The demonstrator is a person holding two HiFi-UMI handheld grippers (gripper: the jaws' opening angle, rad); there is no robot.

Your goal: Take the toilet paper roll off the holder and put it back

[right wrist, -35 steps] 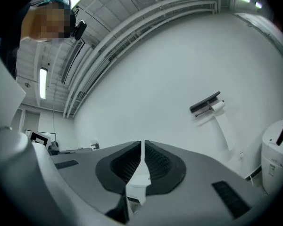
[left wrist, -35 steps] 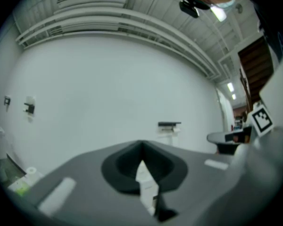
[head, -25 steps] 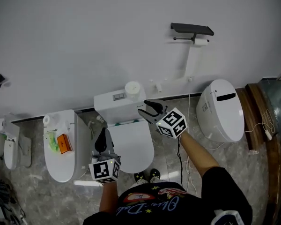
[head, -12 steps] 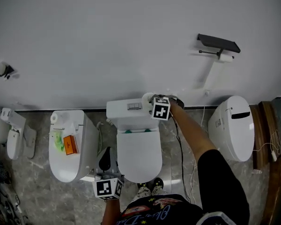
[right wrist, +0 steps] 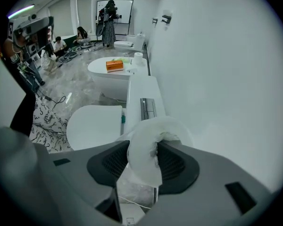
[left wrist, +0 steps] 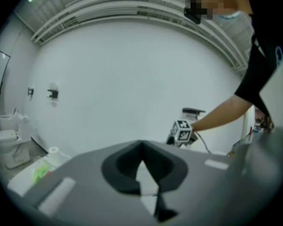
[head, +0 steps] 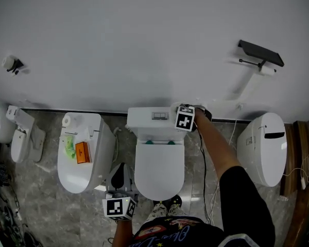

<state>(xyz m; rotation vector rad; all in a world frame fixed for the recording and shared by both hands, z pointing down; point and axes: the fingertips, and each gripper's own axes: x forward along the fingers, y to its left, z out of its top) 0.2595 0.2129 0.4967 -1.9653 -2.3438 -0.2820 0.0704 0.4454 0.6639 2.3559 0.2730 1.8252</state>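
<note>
The right gripper (right wrist: 142, 142) points steeply down over the far corner of the toilet tank (head: 147, 118). Its jaws are set wide and pressed onto a toilet paper roll (right wrist: 148, 161) — the paper bulges between the pads, so the roll is gripped. I cannot tell whether it rests on the tank top or sits just above it.

The roll looks light and soft. A hard squeeze would likely crush it, and a loose outer sheet could peel away. A mild hold across the round sides, as here, seems best, and it leaves the core hole free for the bar.

The left gripper (left wrist: 141, 146) hangs low in front of the bowl, jaws together at the tips, holding nothing.

The holder (head: 261, 53) — a dark shelf with a bar beneath — sits on the wall, above the right gripper and well off to its right. Something small and white sits at the bar's end. Below that stretch stands another toilet (head: 265, 148), and a cable (head: 202, 151) runs down beside the person's arm. To the gripper's left is a toilet carrying an orange box (head: 82, 152) and a spare roll (head: 67, 120).
</note>
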